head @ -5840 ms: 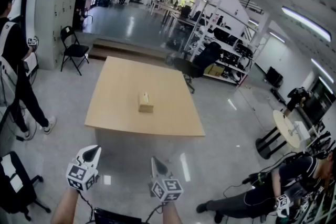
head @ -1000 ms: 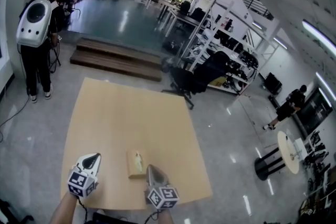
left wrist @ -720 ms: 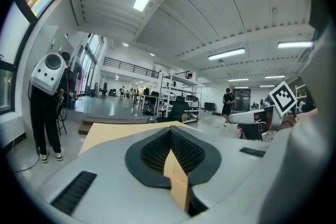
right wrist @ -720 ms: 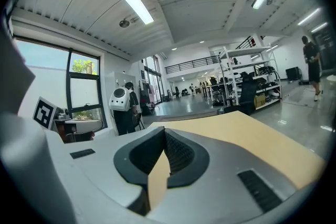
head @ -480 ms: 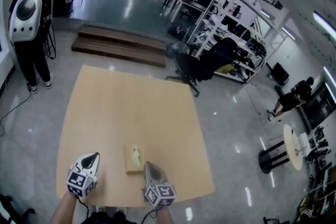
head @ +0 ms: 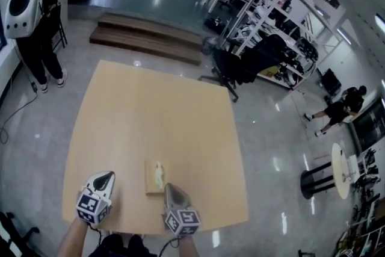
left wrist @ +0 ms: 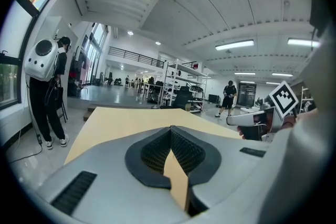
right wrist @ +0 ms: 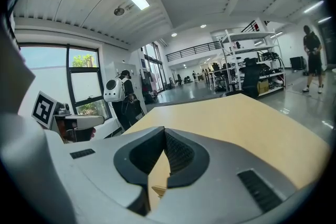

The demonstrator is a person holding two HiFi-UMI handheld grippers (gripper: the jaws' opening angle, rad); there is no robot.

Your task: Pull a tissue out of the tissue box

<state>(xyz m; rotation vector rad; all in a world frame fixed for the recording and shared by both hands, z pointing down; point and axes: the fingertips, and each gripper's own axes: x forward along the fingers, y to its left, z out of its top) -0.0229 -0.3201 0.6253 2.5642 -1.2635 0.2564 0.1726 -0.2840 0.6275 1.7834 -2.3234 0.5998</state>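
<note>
Tan table (head: 150, 117), left gripper (head: 107, 176) closed, right gripper (head: 169, 186) closed

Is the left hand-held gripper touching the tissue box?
Apart. The head view shows bare table between the left hand-held gripper and the tissue box.

Tissue box (right wrist: 157, 190) mostly hidden behind the right gripper (right wrist: 164, 131), only a sliver in view.
</note>
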